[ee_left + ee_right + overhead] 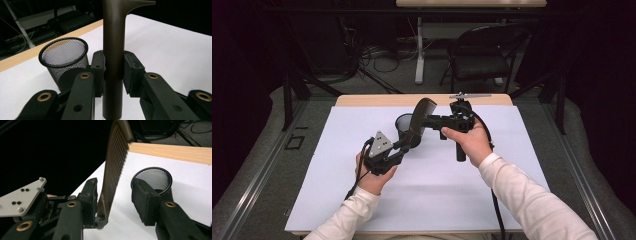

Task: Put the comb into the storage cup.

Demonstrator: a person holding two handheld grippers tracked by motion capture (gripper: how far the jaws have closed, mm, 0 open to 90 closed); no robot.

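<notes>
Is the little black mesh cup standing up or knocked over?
Standing up. The mesh cup sits on its base on the white table cover with its round open rim facing up, behind the comb.

I see a dark brown comb with a long handle and a row of fine teeth, and it is up in the air above the white bench, tilted with its teeth end high. Its handle is pinched tight low down. Just beside it a round black mesh cup stands upright on the bench.
</notes>
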